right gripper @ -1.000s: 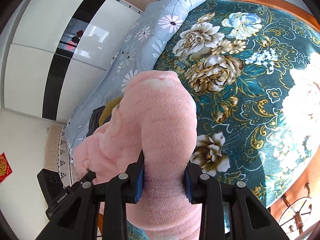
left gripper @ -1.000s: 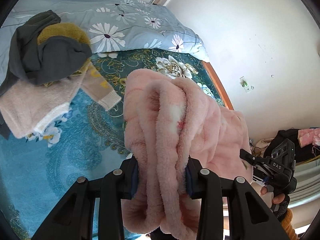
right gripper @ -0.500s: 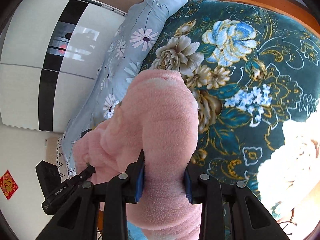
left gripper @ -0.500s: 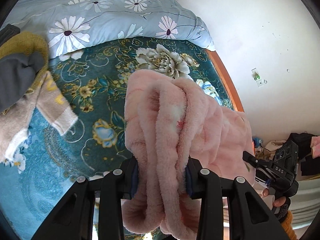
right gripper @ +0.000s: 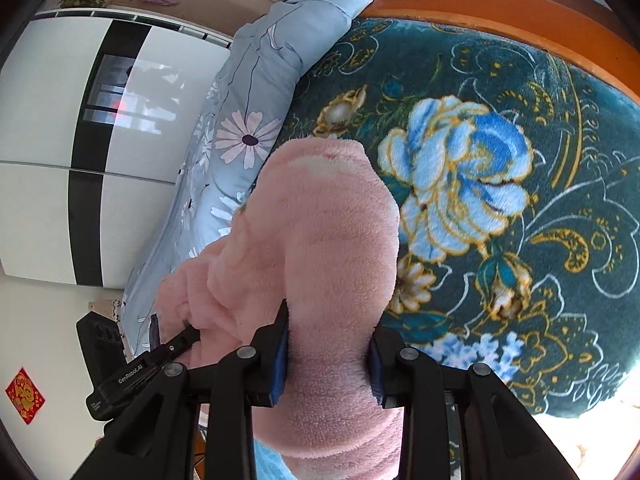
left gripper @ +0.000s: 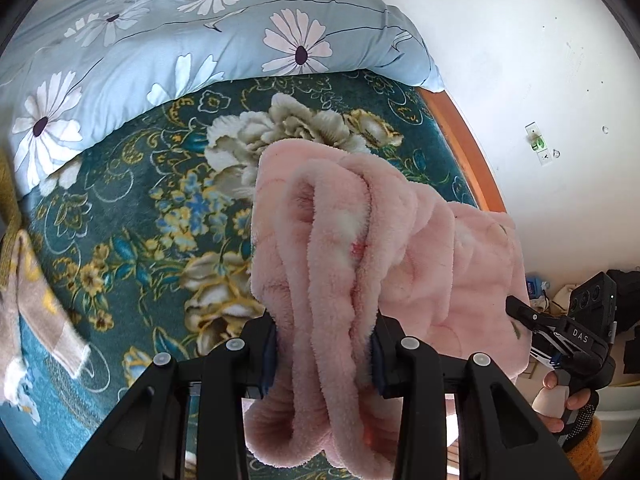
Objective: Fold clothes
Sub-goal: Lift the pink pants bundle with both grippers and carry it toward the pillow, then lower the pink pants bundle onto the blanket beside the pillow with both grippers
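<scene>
Below, filling mid-frame: teal floral bed [left gripper: 132, 216], daisy quilt [left gripper: 160, 40] upper left. Lifted above it, bunched pink fleece garment [left gripper: 360, 248], pinched between fingers of left gripper [left gripper: 324, 350] and right gripper [right gripper: 328, 354]. Not laid flat, folds uneven: apparently mid-fold or mid-carry, undecidable.

A pink fleece garment [left gripper: 352, 248] is bunched in thick, soft folds and held up above the floral bed cover. One gathered end [right gripper: 336, 264] is pinched as a rounded roll, the rest drooping sideways between both grips.

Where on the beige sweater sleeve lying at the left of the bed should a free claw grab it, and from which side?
Grip the beige sweater sleeve at its white-edged cuff end, coming from above, probably: it lies flat on the teal floral blanket with that end free.
</scene>
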The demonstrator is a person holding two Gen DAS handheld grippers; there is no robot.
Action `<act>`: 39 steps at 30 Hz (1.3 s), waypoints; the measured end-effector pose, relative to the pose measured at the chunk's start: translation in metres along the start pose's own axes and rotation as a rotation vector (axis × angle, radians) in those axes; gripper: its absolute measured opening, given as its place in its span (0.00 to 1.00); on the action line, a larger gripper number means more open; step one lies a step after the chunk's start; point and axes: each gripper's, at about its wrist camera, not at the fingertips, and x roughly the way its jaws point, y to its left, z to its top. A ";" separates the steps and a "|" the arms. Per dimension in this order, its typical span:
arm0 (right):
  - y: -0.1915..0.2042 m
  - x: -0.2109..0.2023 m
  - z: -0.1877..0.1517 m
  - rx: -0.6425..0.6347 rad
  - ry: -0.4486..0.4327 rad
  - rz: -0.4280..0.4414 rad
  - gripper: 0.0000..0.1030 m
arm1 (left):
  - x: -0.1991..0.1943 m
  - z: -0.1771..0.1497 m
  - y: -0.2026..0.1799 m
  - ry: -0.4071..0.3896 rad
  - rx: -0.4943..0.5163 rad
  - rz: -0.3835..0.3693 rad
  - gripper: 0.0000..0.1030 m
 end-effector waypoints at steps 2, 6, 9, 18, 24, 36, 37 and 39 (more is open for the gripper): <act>-0.006 0.006 0.020 -0.003 -0.008 -0.006 0.33 | 0.014 0.018 -0.008 -0.002 0.016 -0.001 0.37; -0.019 0.021 0.055 -0.004 -0.019 -0.018 0.33 | 0.043 0.052 -0.018 -0.006 0.043 -0.011 0.37; -0.026 0.032 0.075 -0.007 -0.024 -0.032 0.33 | 0.065 0.073 -0.022 -0.003 0.056 -0.012 0.37; -0.044 0.068 0.118 -0.058 -0.030 -0.085 0.33 | 0.121 0.113 -0.019 -0.007 0.073 -0.038 0.37; -0.064 0.098 0.128 -0.068 -0.010 -0.143 0.33 | 0.157 0.121 -0.003 0.022 0.059 -0.018 0.38; -0.064 0.083 0.117 -0.057 -0.031 -0.126 0.38 | 0.158 0.117 0.020 0.048 -0.014 -0.072 0.45; -0.062 0.077 0.115 -0.063 -0.039 -0.132 0.38 | 0.153 0.116 0.022 0.049 -0.021 -0.081 0.45; -0.059 0.065 0.112 -0.078 -0.063 -0.145 0.38 | 0.138 0.113 0.030 0.029 -0.050 -0.100 0.45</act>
